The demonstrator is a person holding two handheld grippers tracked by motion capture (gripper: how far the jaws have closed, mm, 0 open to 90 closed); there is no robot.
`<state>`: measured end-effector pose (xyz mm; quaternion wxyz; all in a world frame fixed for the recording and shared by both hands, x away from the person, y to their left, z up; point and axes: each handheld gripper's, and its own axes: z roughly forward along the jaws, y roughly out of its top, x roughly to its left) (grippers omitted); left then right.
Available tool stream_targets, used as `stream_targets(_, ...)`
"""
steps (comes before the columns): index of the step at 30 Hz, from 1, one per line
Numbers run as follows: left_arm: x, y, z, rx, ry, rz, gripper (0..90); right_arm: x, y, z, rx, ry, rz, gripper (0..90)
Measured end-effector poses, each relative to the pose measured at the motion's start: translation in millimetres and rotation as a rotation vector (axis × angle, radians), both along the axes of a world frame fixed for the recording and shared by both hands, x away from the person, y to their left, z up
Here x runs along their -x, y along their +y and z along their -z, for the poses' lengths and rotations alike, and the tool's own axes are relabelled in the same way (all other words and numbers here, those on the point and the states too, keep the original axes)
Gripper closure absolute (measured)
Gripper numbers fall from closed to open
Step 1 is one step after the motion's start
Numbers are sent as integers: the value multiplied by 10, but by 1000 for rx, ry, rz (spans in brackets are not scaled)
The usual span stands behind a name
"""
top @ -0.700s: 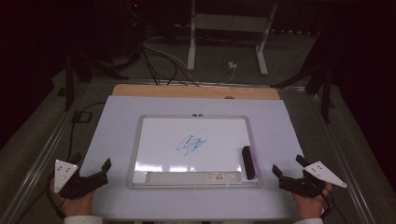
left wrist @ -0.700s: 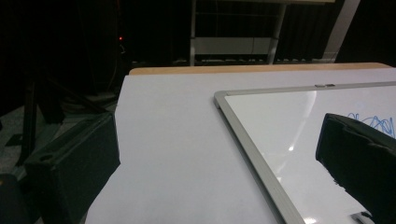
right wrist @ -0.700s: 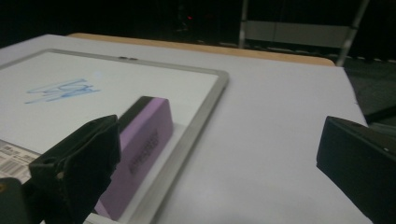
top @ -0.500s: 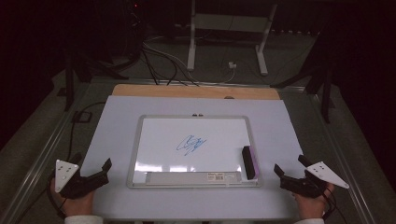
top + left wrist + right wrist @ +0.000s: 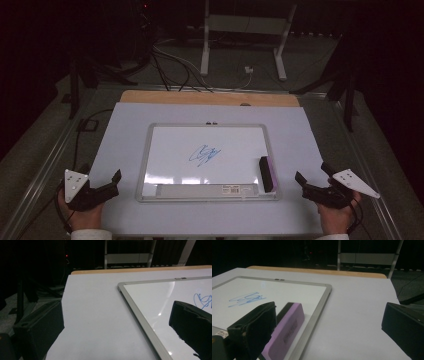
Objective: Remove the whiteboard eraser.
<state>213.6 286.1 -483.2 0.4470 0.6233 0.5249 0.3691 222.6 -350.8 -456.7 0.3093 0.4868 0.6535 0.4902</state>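
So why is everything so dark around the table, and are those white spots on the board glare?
High view: the white table cover is lit, the surroundings nearly black. Left gripper view: yes, small glare spots on the whiteboard. Right gripper view: the purple eraser is slightly blurred.

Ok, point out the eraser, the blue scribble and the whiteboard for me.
eraser [image 5: 267,173], high view, middle of its dark top.
blue scribble [image 5: 205,154], high view, centre of the marks.
whiteboard [image 5: 210,126], high view, far edge of its grey frame.

A white-covered table [image 5: 125,150] carries a whiteboard [image 5: 170,150] lying flat at its centre.
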Motion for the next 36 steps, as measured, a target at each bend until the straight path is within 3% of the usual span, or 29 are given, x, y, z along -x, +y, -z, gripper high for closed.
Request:
stream_targets(4, 1, 9, 12, 5, 6, -8, 5, -34, 43, -52, 20, 0, -14, 2)
stream_targets(8, -6, 11, 25, 7, 11, -15, 5, -148, 109, -99, 36, 50, -49, 3)
stream_targets(21, -14, -7, 53, 1, 21, -15, 5, -332, 262, -202, 51, 104, -106, 3)
stream_targets(26, -21, -13, 61, 1, 26, -13, 5, -416, 345, -179, 65, 153, -129, 3)
stream_targets(31, -27, -19, 65, 0, 27, -9, 5, -513, 405, -102, 65, 253, -130, 7)
stream_targets(36, -32, -26, 69, -6, 33, -7, 5, -542, 474, -43, 81, 298, -160, 64)
